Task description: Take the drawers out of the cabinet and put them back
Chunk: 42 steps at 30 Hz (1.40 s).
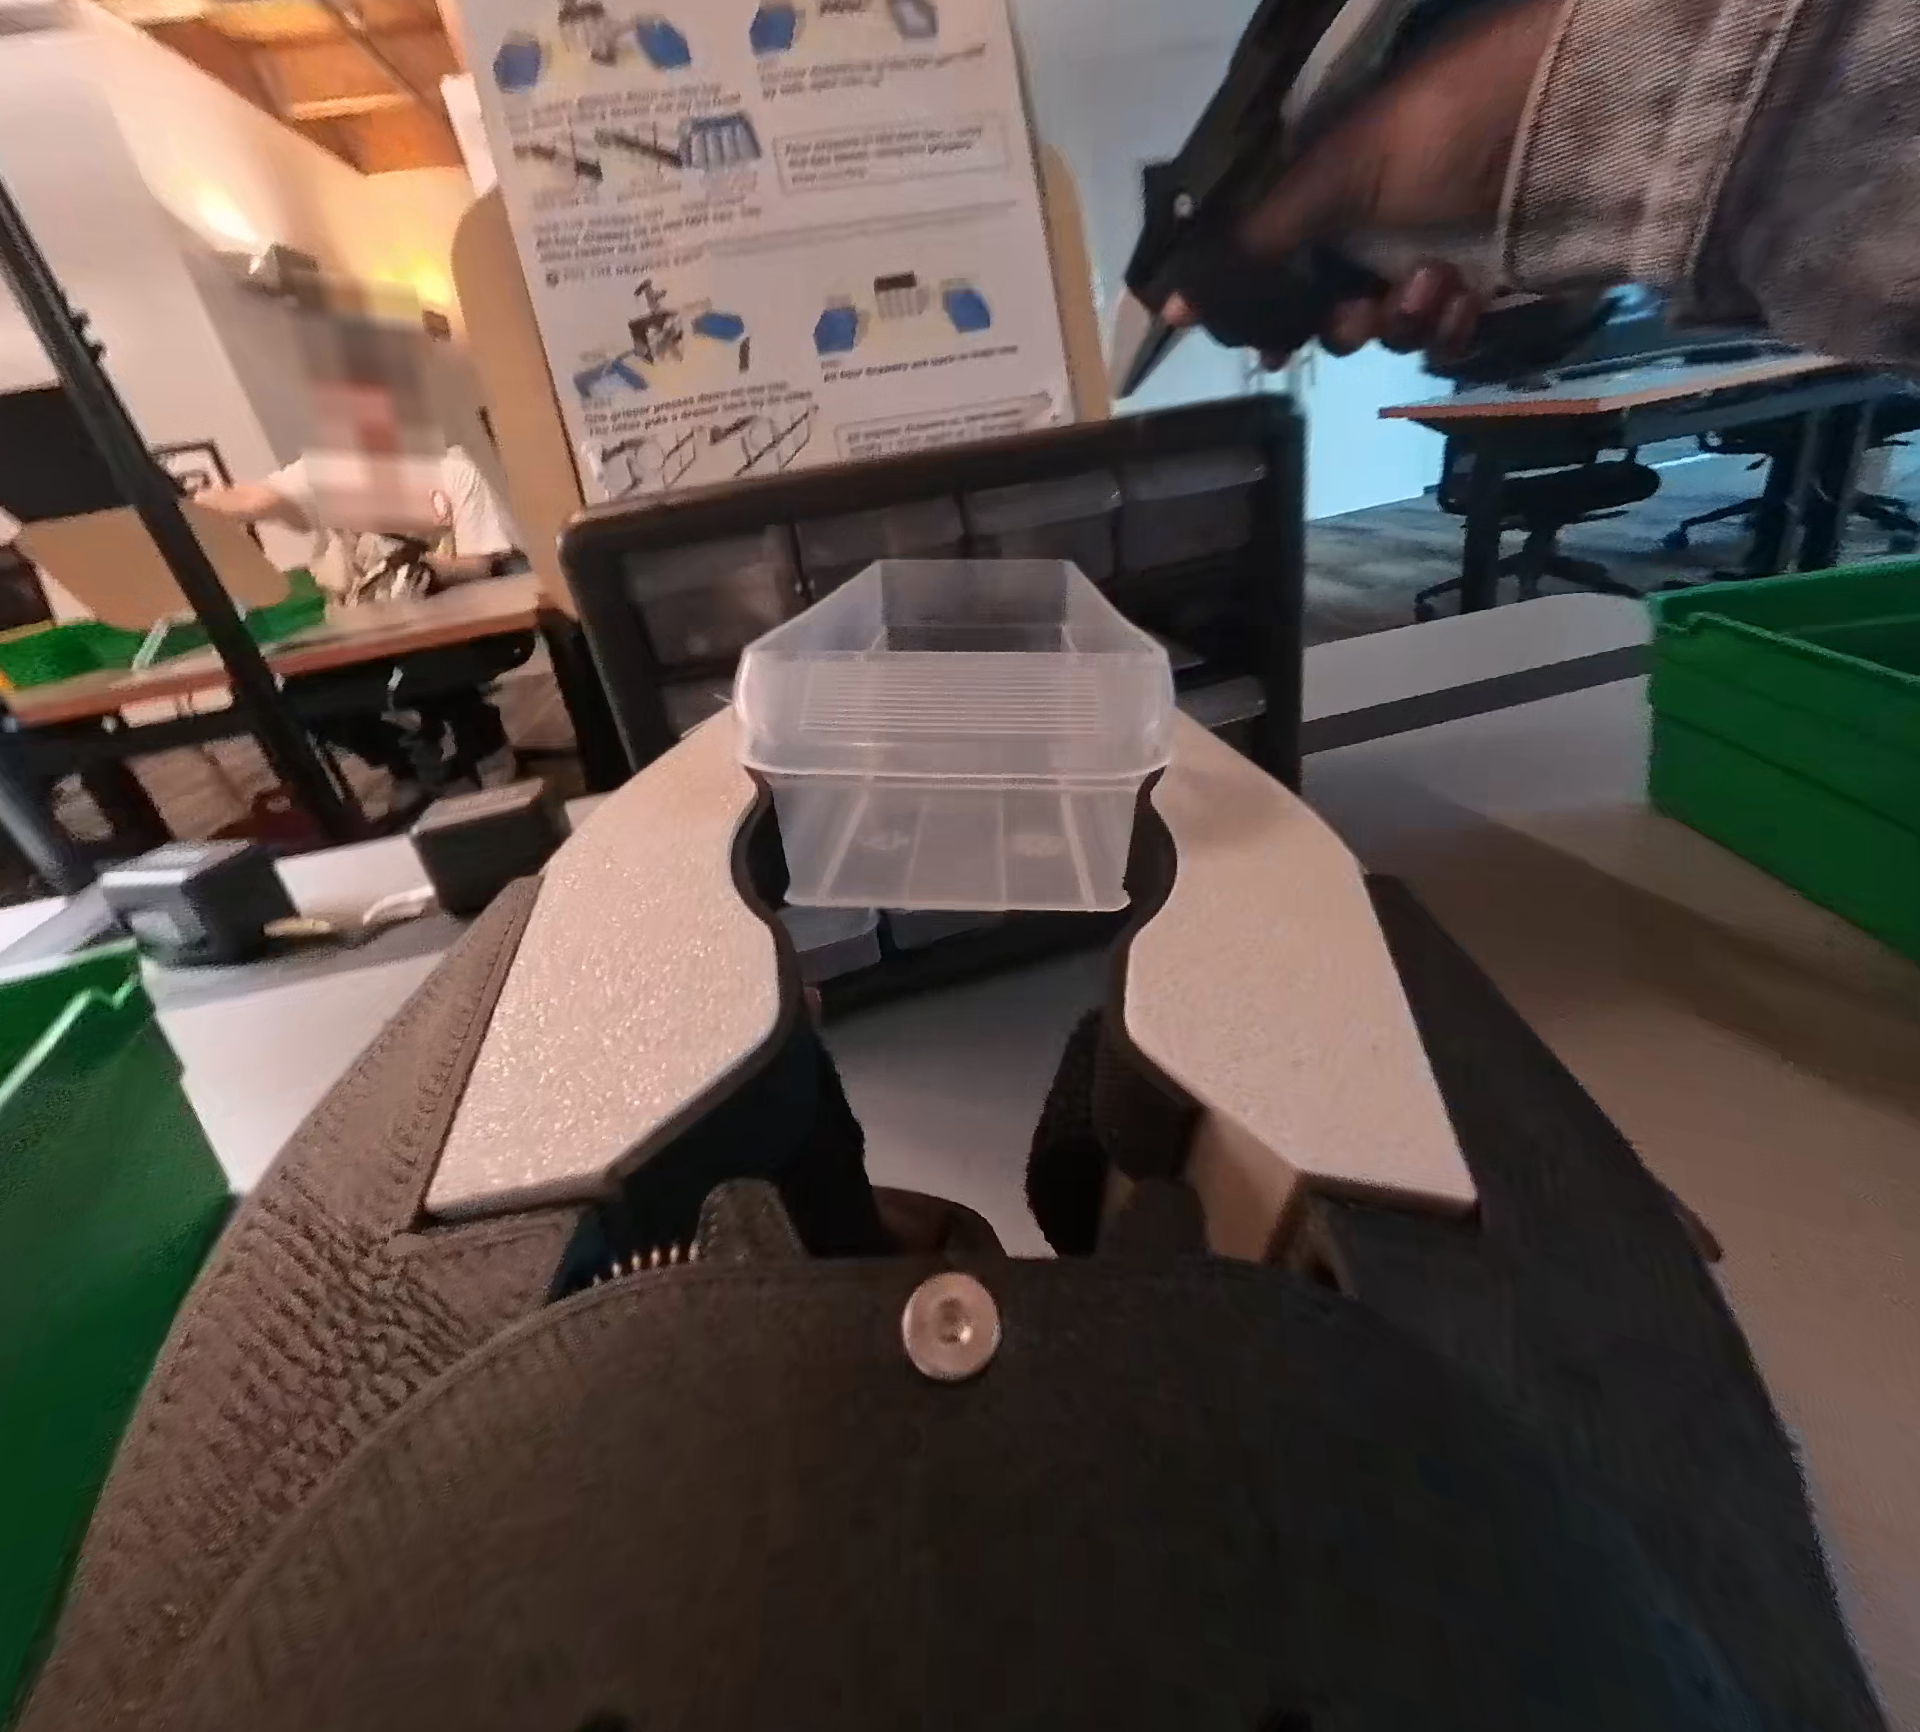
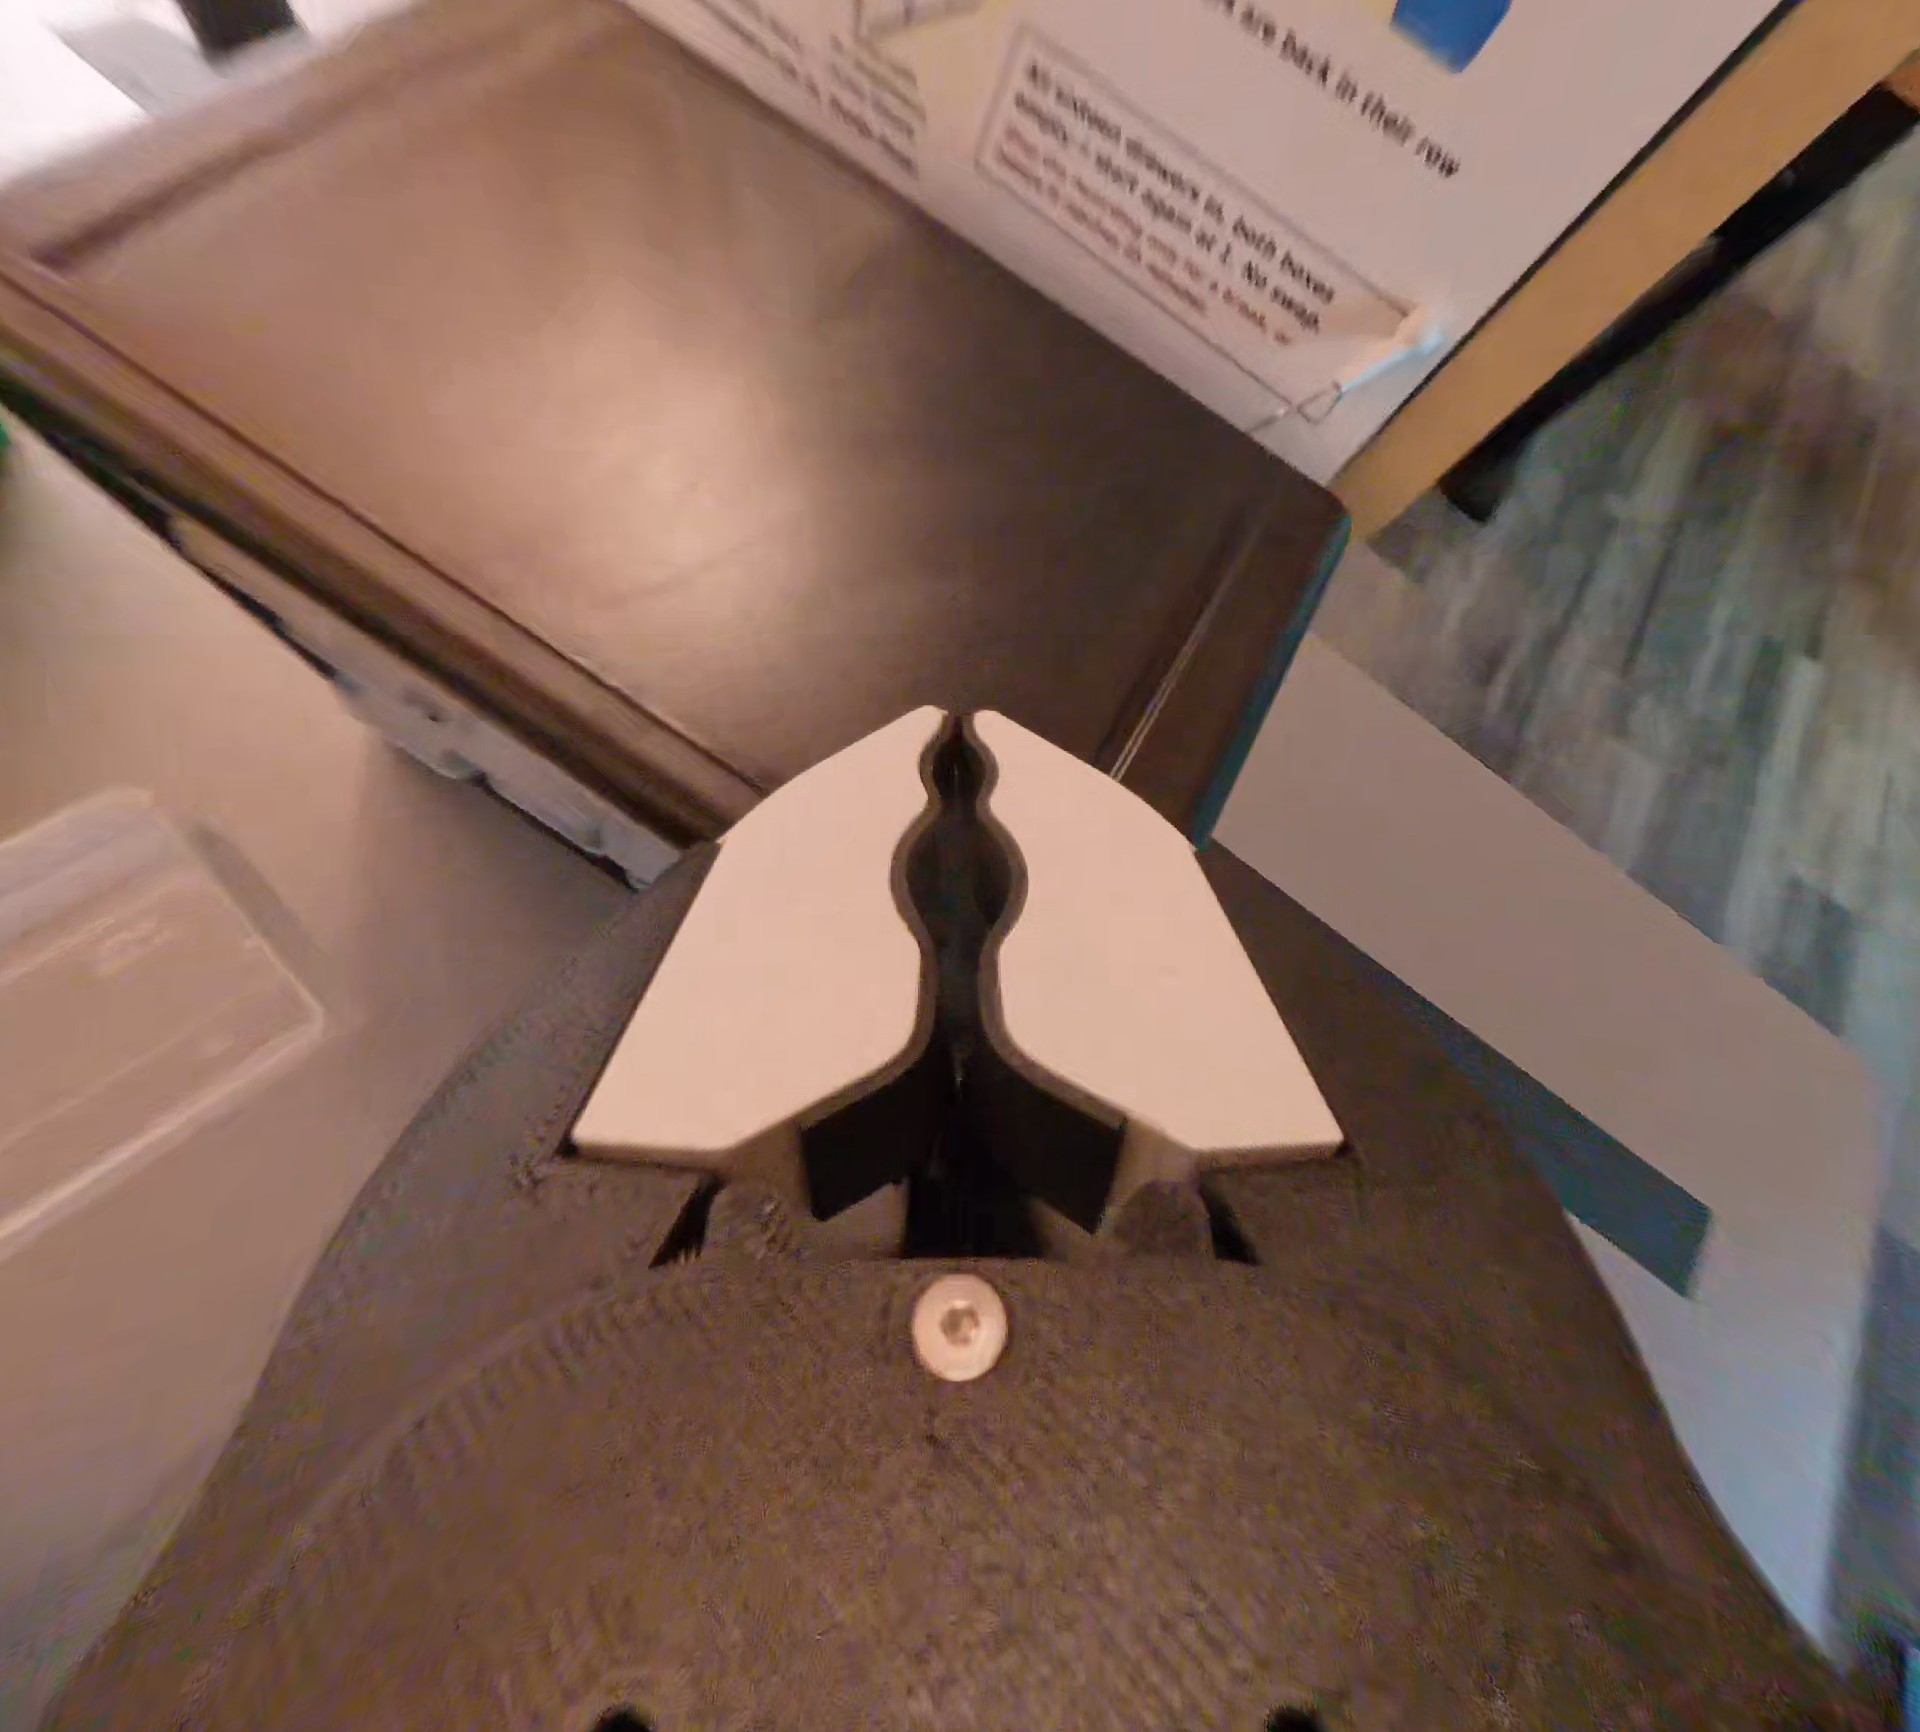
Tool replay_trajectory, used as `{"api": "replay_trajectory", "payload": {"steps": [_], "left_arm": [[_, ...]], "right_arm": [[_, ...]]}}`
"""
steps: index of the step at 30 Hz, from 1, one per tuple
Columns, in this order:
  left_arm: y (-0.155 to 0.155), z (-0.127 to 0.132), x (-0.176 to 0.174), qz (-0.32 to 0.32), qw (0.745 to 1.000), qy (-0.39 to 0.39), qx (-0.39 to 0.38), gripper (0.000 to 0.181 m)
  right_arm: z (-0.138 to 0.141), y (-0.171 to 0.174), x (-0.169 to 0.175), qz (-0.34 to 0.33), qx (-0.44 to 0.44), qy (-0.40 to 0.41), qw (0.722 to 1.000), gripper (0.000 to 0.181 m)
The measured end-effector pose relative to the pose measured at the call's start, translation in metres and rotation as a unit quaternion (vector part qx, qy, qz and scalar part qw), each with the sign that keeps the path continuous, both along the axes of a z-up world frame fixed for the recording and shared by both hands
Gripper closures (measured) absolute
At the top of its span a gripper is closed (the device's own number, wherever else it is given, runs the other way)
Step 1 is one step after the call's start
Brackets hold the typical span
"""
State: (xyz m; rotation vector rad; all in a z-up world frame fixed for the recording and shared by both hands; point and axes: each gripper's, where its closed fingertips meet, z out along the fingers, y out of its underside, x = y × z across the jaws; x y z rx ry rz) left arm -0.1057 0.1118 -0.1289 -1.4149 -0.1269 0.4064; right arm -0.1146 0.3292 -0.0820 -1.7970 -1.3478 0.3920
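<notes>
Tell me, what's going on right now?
Left gripper shut on clear drawer, facing black cabinet. Right gripper shut, empty, over cabinet top. Nothing blocking.

Left wrist view: sits low behind the left claw (image 1: 954,809), looking level along the counter (image 1: 1455,851) at the front of the cabinet (image 1: 1283,560), close.
Right wrist view: sits behind the right claw (image 2: 958,726), tilted steeply down onto the cabinet's dark top (image 2: 675,394), very near.
Shared: cabinet, instruction poster (image 1: 748,124) behind it, clear drawer (image 1: 951,747), counter.
</notes>
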Motion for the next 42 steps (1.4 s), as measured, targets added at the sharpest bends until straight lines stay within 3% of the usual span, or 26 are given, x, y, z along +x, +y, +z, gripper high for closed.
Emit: {"api": "replay_trajectory", "payload": {"steps": [5,8,18,27,32,42], "left_arm": [[0.017,-0.018,-0.014,0.028,0.997,-0.068,-0.011,0.117],[0.024,-0.017,-0.02,0.065,0.997,-0.041,-0.01,0.116],[0.044,-0.032,-0.027,0.101,0.991,-0.086,-0.025,0.117],[0.053,-0.026,-0.024,0.136,0.988,-0.069,-0.018,0.117],[0.058,-0.025,-0.026,0.137,0.988,-0.075,-0.017,0.117],[0.085,-0.047,-0.042,0.139,0.987,-0.06,-0.061,0.117]], "right_arm": [[-0.008,0.009,-0.002,-0.029,0.025,-0.031,0.999,0.179],[-0.008,0.009,-0.002,-0.033,0.027,-0.037,0.998,0.179],[-0.008,0.009,-0.002,-0.014,0.031,-0.063,0.997,0.181],[-0.008,0.009,-0.003,0.016,0.015,-0.042,0.999,0.18],[-0.007,0.008,-0.003,0.023,0.01,-0.022,0.999,0.181],[-0.007,0.007,-0.001,0.022,0.003,-0.012,1.0,0.18]]}}
